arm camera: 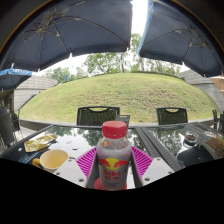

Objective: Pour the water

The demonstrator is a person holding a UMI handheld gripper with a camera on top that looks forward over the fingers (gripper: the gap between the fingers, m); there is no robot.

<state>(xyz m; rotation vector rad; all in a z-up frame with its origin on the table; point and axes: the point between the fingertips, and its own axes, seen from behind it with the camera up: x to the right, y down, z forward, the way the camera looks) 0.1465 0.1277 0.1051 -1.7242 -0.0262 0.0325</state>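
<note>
At the counter's left edge a yellow plate [40, 143] lies on the glass counter [150, 135], and nearer, just beside it, stands a yellow cup [52, 158]. Both sit apart from the tool's left finger. In the middle, a clear bottle [113, 158] with a red cap [115, 129] and a red-and-blue label stands upright between the two pink pads [86, 162] of the tool [113, 172]. The pads flank it closely at either side, but whether they press on it or leave a slight gap cannot be told, nor whether the bottle rests on the counter. Beyond the counter's far edge two dark chairs [97, 116] face inward, one left of the bottle and one right. Toward the counter's right edge lies a dark round object [192, 152], too dim to name. Behind everything rises a grassy mound [110, 95] with trees, and two dark umbrellas [70, 30] spread overhead.
</note>
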